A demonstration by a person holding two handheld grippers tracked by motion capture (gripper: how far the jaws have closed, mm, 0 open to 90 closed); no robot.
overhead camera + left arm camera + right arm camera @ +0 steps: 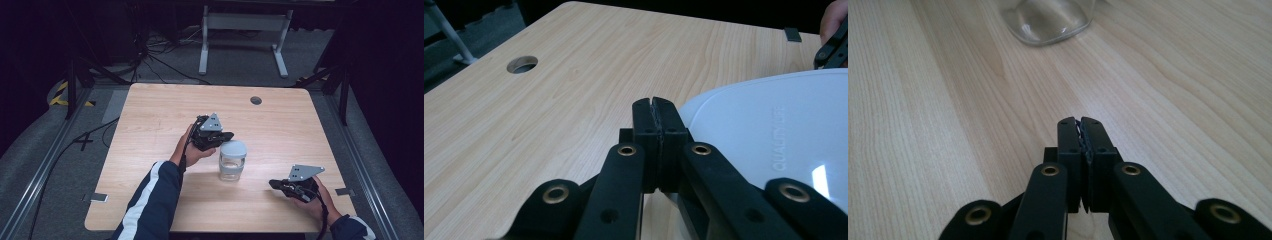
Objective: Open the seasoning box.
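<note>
A clear glass jar (232, 162) with a white lid (233, 148) stands upright near the middle of the wooden table (150, 115). My left gripper (226, 136) hovers just left of the lid, level with its top, jaws shut and empty. In the left gripper view the shut jaws (654, 112) sit beside the lid (774, 140), whose rim curves in from the right. My right gripper (275, 184) rests low near the table's front right, pointing left toward the jar, shut with nothing in it. The right gripper view has the shut jaws (1080, 126) facing the jar's glass base (1048, 20).
A round cable hole (256, 100) lies at the table's far side, also as a cable hole (522, 64) in the left gripper view. A white desk frame (245, 35) and cables stand on the floor beyond. Metal rails run along both sides of the table.
</note>
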